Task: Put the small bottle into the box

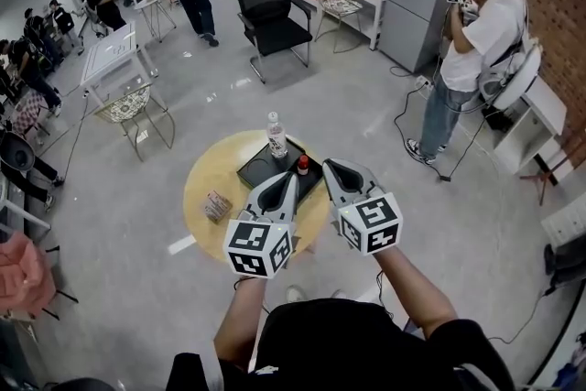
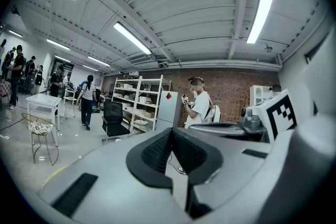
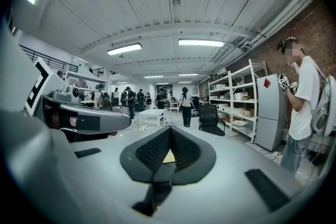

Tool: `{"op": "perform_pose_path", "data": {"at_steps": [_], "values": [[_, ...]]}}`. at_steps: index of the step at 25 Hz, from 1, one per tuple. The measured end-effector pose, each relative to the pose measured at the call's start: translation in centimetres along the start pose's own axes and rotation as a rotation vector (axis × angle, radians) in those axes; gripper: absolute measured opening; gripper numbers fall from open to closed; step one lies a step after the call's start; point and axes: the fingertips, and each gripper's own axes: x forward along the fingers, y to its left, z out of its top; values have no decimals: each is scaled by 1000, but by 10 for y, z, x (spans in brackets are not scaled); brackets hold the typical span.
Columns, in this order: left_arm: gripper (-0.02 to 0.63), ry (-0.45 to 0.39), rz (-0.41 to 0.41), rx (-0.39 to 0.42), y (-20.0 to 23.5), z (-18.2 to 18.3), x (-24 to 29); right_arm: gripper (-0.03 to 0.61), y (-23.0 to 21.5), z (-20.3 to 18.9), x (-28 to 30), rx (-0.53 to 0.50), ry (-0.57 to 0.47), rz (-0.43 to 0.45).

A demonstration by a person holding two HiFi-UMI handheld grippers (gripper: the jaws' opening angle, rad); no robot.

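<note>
Over round table [image 1: 203,179]'s near edge, holding left gripper [image 1: 291,179] and right gripper [image 1: 330,166], jaws pressed together, empty, near small bottle [image 1: 302,166] and box [image 1: 260,168].

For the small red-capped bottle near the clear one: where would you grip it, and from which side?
The small bottle stands upright, with the taller clear bottle behind it. So probably grip its body just under the red cap, coming from the near right with the right gripper.

Small packet [image 1: 217,206] sits on the table [image 1: 203,171], left of the left hand-held gripper [image 1: 290,179]; black chair [image 1: 272,12] well beyond.
</note>
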Motion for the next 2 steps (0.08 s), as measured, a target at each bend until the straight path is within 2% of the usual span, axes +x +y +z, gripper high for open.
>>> {"op": "perform_pose_path", "data": {"at_steps": [2], "values": [[11,3,0,-1,-1,-2,1,2,-1,-1,-1,-2,-2,0]]}}
